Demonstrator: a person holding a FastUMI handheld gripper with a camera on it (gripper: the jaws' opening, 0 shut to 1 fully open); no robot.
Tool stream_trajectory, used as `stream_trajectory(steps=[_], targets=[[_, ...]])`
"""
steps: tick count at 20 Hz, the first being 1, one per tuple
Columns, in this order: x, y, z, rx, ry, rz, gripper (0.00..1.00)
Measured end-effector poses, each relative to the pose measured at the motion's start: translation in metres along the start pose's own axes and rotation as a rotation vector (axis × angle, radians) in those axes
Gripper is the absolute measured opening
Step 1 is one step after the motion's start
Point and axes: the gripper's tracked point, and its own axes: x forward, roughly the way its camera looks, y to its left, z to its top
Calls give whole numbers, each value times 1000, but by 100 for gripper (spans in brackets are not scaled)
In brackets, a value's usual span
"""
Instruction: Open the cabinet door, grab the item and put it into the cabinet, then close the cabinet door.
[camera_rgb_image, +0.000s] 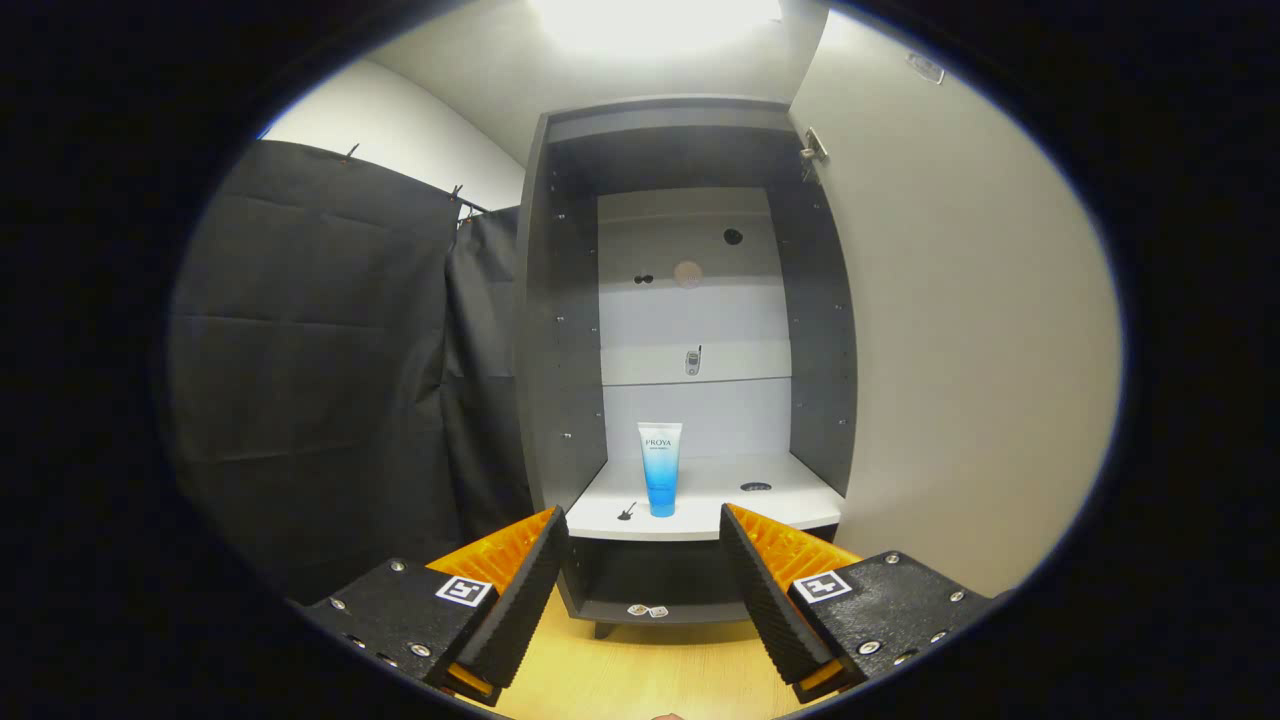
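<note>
Gripper view: we're looking straight into a tall dark cabinet (690, 330), its door (960, 330) swung wide open on the right w/ a hinge (814, 146) showing near the top corner. We're seeing a tube (660, 467), white fading to blue, standing upright on its cap on the cabinet's white shelf (790, 505), toward the front left. Our gripper (644, 590) is hanging just in front of the shelf, fingers (525, 600) spread apart & holding nothing; the tube is sitting beyond them, well apart from both. A small dark bit (627, 512) is lying beside the tube. Wood floor (640, 680) is showing below, black cloth (330, 360) hanging at left.
</note>
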Motion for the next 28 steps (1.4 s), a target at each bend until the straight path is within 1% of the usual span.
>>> stream_trajectory(steps=[5, 8, 15, 19, 22, 25, 28], targets=[[-55, -9, -6, 2, -8, 14, 94], [-85, -19, -7, 10, -7, 8, 94], [-144, -47, 0, 4, -37, -3, 94], [-172, -70, -7, 13, -18, -14, 93], [-188, -98, -6, -9, -13, -49, 93], [-202, -135, -1, 4, -2, -122, 93], [-216, -169, 8, 48, -16, -192, 93]])
